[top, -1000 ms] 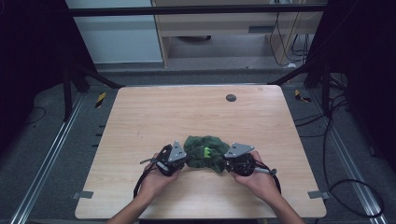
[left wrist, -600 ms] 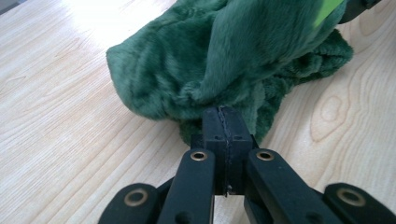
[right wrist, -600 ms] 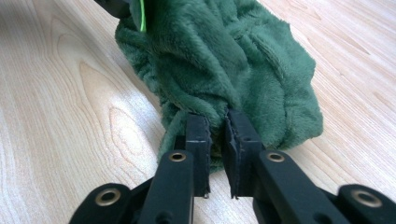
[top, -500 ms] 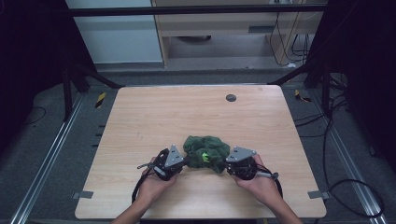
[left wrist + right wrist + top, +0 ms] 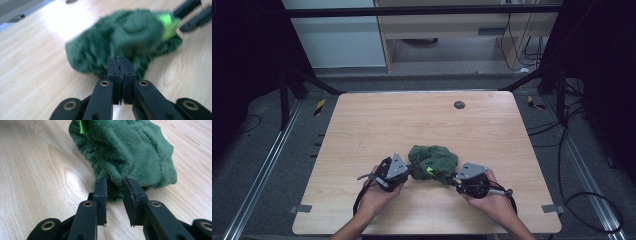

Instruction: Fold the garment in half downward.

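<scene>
A crumpled dark green fleece cloth with a bright green tag lies on the wooden table, near its front edge. My left gripper is at the cloth's left side. In the left gripper view its jaws are shut, tips against the cloth; I cannot tell whether a fold is pinched. My right gripper is at the cloth's right side. Its jaws have just been opening and stand apart, with a fold of the cloth loose between the tips.
A small dark round disc sits on the table's far side. Bare wood stretches behind and beside the cloth. The right gripper's jaws show beyond the cloth in the left gripper view. Metal frame legs and cables surround the table.
</scene>
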Tool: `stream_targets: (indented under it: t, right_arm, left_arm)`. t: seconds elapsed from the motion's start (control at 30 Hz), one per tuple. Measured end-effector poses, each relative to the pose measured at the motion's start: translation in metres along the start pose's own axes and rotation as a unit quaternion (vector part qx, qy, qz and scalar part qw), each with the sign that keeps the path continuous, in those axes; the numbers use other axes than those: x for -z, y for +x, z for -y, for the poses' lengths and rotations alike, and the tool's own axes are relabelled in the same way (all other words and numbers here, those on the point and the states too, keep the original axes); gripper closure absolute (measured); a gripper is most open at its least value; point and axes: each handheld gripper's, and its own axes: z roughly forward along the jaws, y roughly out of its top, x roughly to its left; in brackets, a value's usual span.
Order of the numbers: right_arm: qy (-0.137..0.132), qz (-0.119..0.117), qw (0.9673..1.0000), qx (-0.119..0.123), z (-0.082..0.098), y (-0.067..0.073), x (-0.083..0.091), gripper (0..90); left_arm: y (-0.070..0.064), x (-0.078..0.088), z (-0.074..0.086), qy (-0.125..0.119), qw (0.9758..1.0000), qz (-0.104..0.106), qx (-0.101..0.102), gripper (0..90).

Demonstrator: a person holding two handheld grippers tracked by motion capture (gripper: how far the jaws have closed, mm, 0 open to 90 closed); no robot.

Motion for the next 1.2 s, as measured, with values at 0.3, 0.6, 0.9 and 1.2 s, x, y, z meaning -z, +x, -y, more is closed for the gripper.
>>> stream_targets:
  t: [0.3,0.6,0.9,1.2]
  right_arm:
    - [0.002,0.012,0.9998,-0.015,0.002,-0.002,0.004,58.4]
    - [0.016,0.063,0.9956,-0.067,0.012,-0.017,0.011,24.2]
    - [0.032,0.092,0.9861,-0.134,0.027,-0.047,0.006,12.7]
    - [0.046,0.142,0.9677,-0.203,0.044,-0.074,-0.005,9.8]
  left_arm:
    - [-0.002,-0.017,-0.018,-0.012,0.9997,0.018,0.006,80.3]
    - [-0.028,-0.018,0.003,0.022,0.999,0.035,-0.014,76.3]
    - [0.007,0.008,0.011,0.014,0.9991,-0.021,0.035,54.1]
    - [0.056,0.0,0.046,0.072,0.9871,-0.077,0.12,22.2]
